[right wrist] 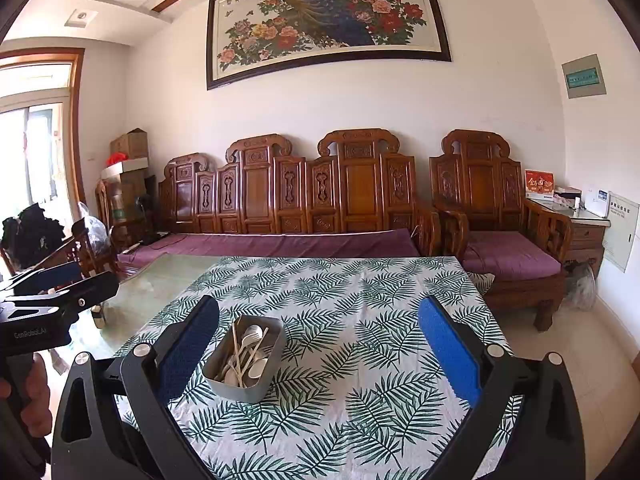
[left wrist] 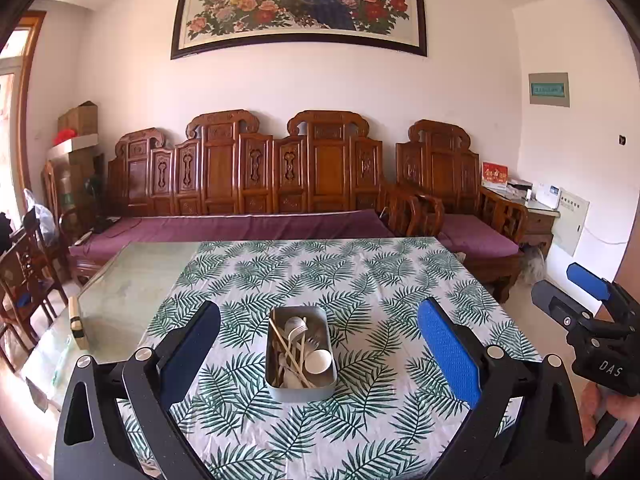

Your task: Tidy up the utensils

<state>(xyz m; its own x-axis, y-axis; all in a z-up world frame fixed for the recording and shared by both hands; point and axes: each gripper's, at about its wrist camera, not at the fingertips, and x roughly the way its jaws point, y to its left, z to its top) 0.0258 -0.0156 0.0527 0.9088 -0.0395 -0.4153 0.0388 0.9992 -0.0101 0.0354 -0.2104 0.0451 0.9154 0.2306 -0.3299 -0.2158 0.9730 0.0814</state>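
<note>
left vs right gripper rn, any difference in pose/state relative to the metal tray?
The left gripper frames the metal tray squarely between its fingers; the right gripper sits off to the tray's right, so the tray appears near its left finger. The left sees the tray end-on, the right sees it angled. Both are open, empty, hovering short of the utensils.

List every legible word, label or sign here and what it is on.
"DAS": right gripper body.
"GenRobot.AI", faint: left gripper body.
Characters on the peacock painting, red box and green wall sign: too blurred to read.
</note>
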